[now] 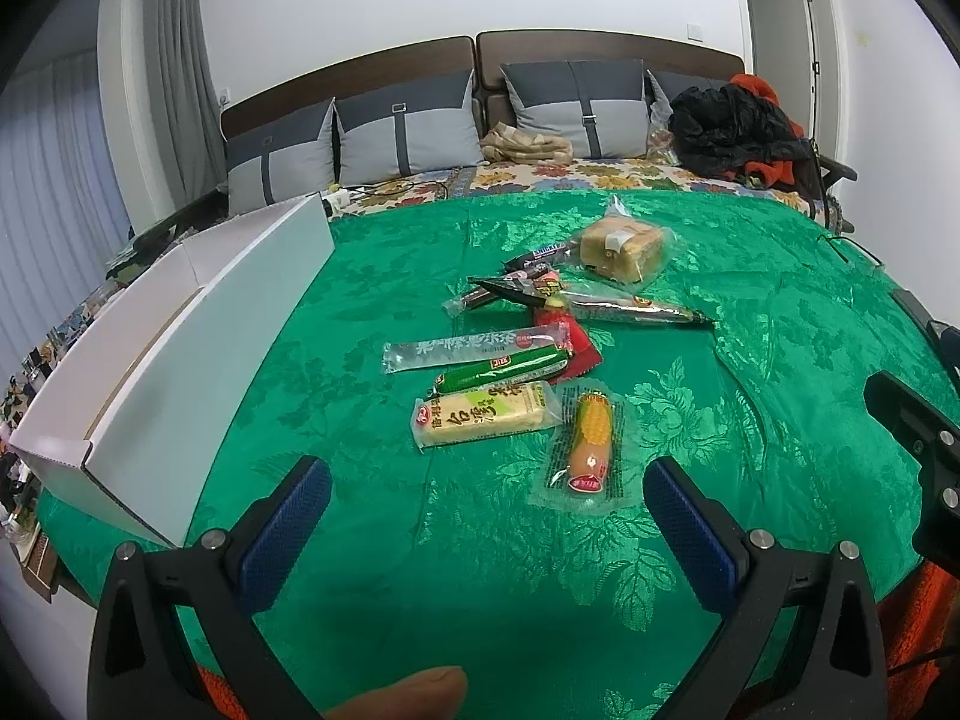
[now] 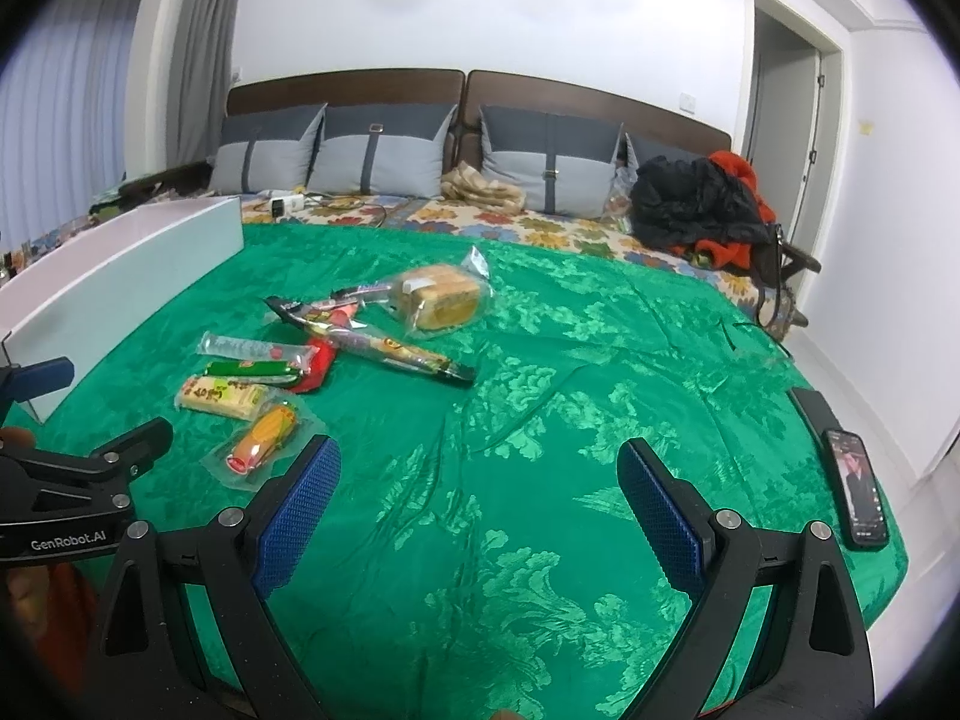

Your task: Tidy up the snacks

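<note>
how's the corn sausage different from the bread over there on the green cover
The corn sausage is a slim orange-and-yellow stick in flat clear wrap; the bread is a blocky tan loaf in a loose bag. The corn sausage lies nearest the left gripper, apart from the other snacks; the bread lies farthest back, beside the pile. Both sit untouched on the green cover, outside the white box.

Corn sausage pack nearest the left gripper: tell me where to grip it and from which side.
Grip the corn sausage pack across the raised sausage body at mid-length, not the flat clear film edge. It lies flat on the green bedspread, long axis pointing away from the left gripper, so descend from above with the open jaws straddling its narrow width. The yellow cake pack beside it leaves little room on the left.
</note>
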Motion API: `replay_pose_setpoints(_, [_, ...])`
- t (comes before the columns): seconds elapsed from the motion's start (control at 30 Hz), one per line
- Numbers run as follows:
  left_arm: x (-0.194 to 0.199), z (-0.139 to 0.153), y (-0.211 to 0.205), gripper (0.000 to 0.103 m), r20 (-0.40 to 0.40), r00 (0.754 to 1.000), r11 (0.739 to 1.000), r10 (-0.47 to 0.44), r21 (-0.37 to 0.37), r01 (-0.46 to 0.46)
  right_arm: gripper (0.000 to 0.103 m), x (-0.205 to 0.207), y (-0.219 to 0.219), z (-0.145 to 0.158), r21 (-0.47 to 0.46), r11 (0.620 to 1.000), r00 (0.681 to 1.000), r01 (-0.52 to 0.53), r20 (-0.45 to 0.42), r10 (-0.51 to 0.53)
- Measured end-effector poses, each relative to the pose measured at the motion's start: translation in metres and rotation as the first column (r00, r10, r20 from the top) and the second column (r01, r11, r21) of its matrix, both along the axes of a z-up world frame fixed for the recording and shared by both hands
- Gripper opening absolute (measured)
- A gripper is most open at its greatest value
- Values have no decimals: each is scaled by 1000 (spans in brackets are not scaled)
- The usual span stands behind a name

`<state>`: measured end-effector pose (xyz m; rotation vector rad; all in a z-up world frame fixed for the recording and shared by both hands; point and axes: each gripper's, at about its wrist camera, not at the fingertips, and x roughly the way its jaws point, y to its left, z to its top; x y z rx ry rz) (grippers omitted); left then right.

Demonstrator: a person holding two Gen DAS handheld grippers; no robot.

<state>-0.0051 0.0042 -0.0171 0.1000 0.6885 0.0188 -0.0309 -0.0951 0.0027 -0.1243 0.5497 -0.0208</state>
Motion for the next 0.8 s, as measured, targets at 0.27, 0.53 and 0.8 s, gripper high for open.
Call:
replay_pose_setpoints(0.27, [2, -3, 0, 103, -6, 1000, 1000, 5, 0, -5, 96, 1, 0, -3, 0, 1000, 1000, -8, -8, 8])
replay_pose_setpoints(0.53, [3, -4, 0, 103, -10, 1000, 1000, 5, 5, -5, 96, 2, 0, -3, -2, 1000, 1000, -14, -14, 14])
replay_pose_setpoints(0.8, [3, -4, 0, 103, -11, 1000, 1000, 5, 6, -5, 96, 2, 0, -3, -2, 1000, 1000, -14, -15, 14])
